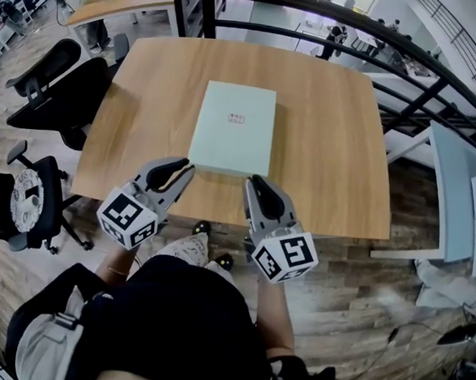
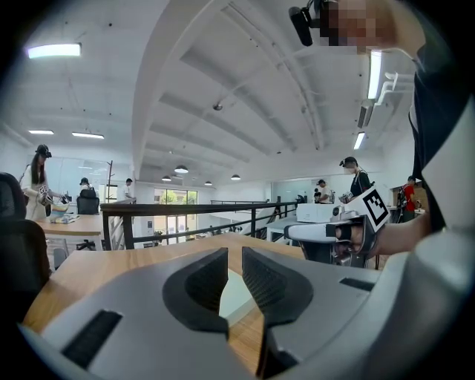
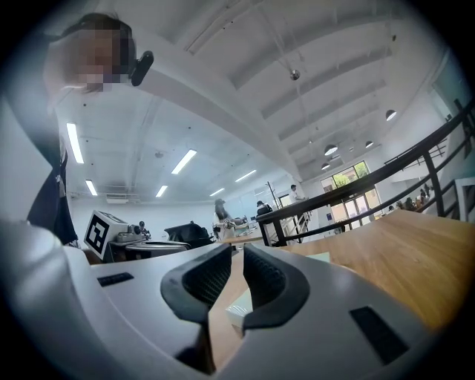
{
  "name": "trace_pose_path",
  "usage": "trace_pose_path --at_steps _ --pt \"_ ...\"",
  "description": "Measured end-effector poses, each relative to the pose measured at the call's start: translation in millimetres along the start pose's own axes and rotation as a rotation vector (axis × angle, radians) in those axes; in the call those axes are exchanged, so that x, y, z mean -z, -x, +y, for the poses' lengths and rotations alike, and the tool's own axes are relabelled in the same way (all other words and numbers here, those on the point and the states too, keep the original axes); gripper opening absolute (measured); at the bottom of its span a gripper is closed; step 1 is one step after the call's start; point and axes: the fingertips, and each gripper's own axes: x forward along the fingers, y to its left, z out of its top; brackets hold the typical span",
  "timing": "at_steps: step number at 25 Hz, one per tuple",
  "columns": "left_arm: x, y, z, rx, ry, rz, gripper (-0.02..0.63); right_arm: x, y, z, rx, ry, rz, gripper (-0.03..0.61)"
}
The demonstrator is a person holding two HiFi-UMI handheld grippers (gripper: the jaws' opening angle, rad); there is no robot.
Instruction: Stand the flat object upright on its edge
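Jaws, left: the left gripper [image 1: 186, 168] has its jaws drawn almost together with only a thin slit between them, and they clamp nothing.
Jaws, right: the right gripper [image 1: 255, 181] has its jaws likewise closed and empty.
Count: two grippers, one flat box [image 1: 233, 129], one table [image 1: 331, 143], and one small red label [image 1: 236, 119] on the box top.
Left side: the left gripper's tips sit at the box's near left corner; I cannot tell if they touch it.
Middle: the pale green box lies flat on its broad face in the middle of the wooden table.
Long axis: it runs straight away from the person, with one short edge nearest the grippers.
Right side: the right gripper's tips sit just beside the near right corner; contact is unclear.
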Motion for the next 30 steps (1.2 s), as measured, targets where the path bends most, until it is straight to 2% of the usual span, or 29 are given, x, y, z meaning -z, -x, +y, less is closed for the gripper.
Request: trace_pose_path --at_steps 6,9,18,30 --pt "-4.2 -24.9 12.8 0.018 -0.004 -0.008 0.052 -2.6 -17.7 -17.2 0.008 0.009 0.014 0.042" --pt "-11.6 -45.3 21.7 0.029 -0.005 -0.018 0.052 -9.8 -27.2 -34.1 0.021 0.007 0.02 0.12" --pt "-22.3 -95.7 57.0 0.043 0.009 -0.025 0.052 -27.9 -66.4 -80.6 0.033 0.021 0.031 0.12" --pt "-3.3 -140.6 115.2 -0.001 0.063 0.024 0.06 -21.2 -117.3 -139.7 0.064 0.013 0.107 0.144"
